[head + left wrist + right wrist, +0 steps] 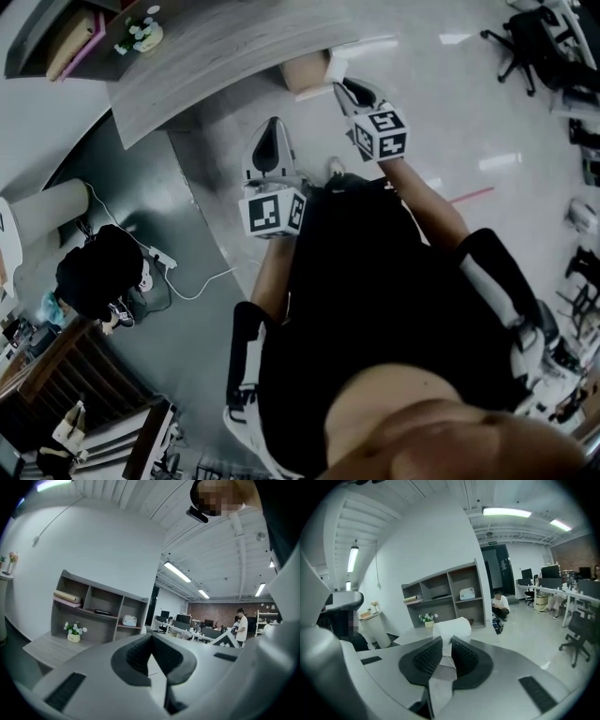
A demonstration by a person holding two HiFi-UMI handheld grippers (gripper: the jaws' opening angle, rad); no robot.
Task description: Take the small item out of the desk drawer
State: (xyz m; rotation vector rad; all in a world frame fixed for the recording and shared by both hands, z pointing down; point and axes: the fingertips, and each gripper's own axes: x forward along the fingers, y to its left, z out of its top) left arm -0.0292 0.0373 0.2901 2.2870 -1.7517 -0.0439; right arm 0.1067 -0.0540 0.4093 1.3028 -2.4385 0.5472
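The right gripper (446, 643) pinches the small white item (452, 628) only by its edge near the desk (216, 56), so a jolt might shake it free.

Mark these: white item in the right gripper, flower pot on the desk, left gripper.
white item (452, 629): right gripper view, its front face above the jaws.
flower pot (73, 638): left gripper view, the pot's body under the flowers.
left gripper (151, 639): left gripper view, where its fingertips meet.
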